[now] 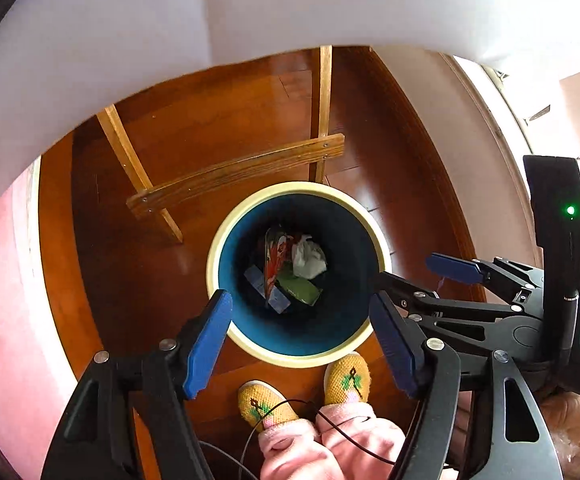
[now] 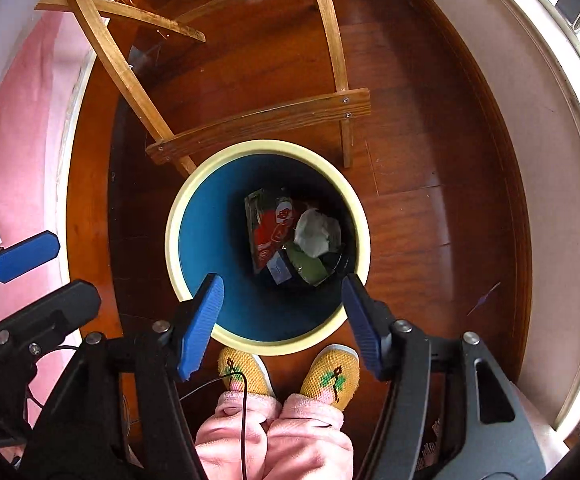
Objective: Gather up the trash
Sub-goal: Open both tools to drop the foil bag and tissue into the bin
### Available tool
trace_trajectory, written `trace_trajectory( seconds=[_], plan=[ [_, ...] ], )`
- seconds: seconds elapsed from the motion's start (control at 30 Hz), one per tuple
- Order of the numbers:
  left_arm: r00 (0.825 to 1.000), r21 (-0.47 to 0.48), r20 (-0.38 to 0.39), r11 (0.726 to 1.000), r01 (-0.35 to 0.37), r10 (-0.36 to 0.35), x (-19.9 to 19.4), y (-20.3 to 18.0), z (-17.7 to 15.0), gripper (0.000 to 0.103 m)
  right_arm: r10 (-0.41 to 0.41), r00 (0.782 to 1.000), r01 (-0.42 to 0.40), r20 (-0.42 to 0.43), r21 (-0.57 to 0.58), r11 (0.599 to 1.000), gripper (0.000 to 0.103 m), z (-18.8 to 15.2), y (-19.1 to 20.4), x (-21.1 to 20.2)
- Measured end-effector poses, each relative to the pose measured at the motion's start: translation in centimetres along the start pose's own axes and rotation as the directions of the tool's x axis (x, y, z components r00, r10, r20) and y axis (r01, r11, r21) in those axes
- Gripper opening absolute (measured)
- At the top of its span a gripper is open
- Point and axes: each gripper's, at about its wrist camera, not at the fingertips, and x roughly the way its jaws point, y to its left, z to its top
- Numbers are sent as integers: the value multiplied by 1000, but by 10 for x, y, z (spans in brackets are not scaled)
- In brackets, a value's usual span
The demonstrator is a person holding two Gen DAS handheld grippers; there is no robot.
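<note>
A round bin [image 1: 245, 220] [image 2: 193, 184] with a cream rim and blue inside stands on the wooden floor, seen from above in both views. At its bottom lie a red printed wrapper [image 1: 275, 258] [image 2: 273, 228], a crumpled white paper [image 1: 309, 257] [image 2: 316, 230], a green piece [image 1: 302, 290] [image 2: 310, 266] and a small blue-white box [image 1: 277, 300] [image 2: 279, 268]. My left gripper [image 1: 302, 336] hangs open over the bin's near side, nothing between its blue pads. My right gripper [image 2: 281, 320] is open and empty there too; it also shows at the right in the left wrist view [image 1: 418, 284].
A wooden chair frame [image 1: 233, 172] [image 2: 257, 120] stands just behind the bin. The person's yellow knitted slippers [image 1: 348, 376] [image 2: 332, 376] and pink trouser legs [image 2: 273, 436] are at the bin's near edge. A white table edge [image 1: 89, 60] overhangs the far side; pink cloth [image 2: 21, 140] hangs left.
</note>
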Motion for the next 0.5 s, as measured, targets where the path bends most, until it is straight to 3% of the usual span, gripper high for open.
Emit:
trace_trajectory(
  seconds=[0.23, 0.5],
  plan=[
    [999, -52, 51, 998, -18, 21, -47, 16, 1, 72, 9, 1000, -9, -8, -21, 1000, 59, -3, 17, -39],
    [992, -97, 126, 995, -21, 33, -148, 22, 10, 72, 44, 999, -42, 32, -41, 998, 59, -1, 51, -126]
  ],
)
